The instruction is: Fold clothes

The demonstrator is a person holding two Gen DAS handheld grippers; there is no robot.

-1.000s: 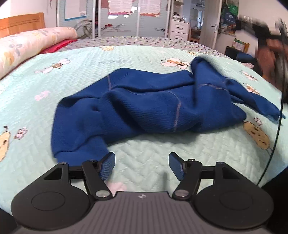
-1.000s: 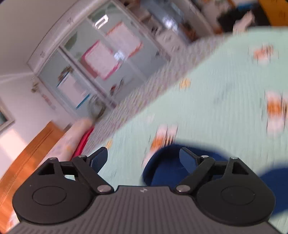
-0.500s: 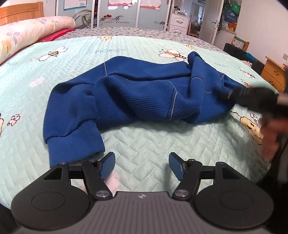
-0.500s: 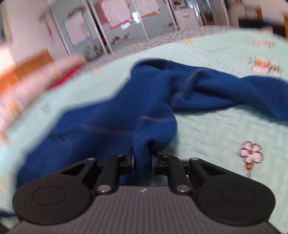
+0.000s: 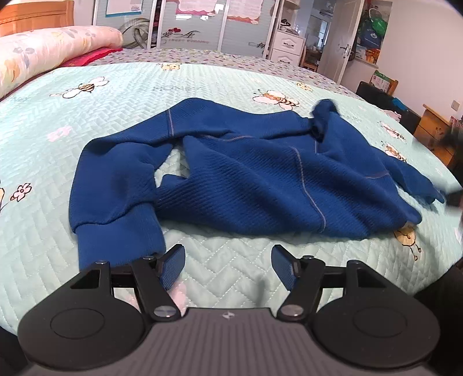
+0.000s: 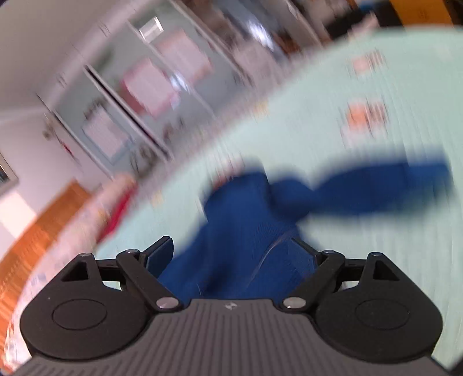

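- The left gripper [image 5: 228, 266], a black two-finger tool with blue ribbed pads, hung at six o'clock in its own view, its jaws standing wide apart with only bare quilt between them.
- Just beyond its left pad, at about seven o'clock, lay the ribbed cuff [image 5: 118, 243] of one sleeve, close to the pad; I cannot tell whether they touched.
- The dark blue knitted sweater [image 5: 246, 179] lay crumpled across the middle of the pale green quilted bedspread with bee prints [image 5: 231, 84], its body running from nine o'clock toward three o'clock, pale seam lines showing across the knit.
- At three o'clock the sweater's far end tapered into loose points near the bed's edge, where a blurred dark shape showed at the frame's border; what it was I cannot tell.
- In the right wrist view, heavily blurred, the right gripper [image 6: 231, 257] had just been opening, and its jaws stood wide apart. Blue knit [image 6: 231, 245] lay between them without either pad pressing on it.
- From there the fabric stretched up the frame, one sleeve [image 6: 376, 188] trailing toward two o'clock over the bedspread [image 6: 318, 121].
- Farther off in the left view, at ten o'clock, a floral pink pillow [image 5: 43, 55] rested against an orange wooden headboard [image 5: 34, 14].
- At twelve o'clock stood grey sliding wardrobe doors with pink posters [image 5: 202, 23], and at one o'clock a white drawer unit [image 5: 286, 46].
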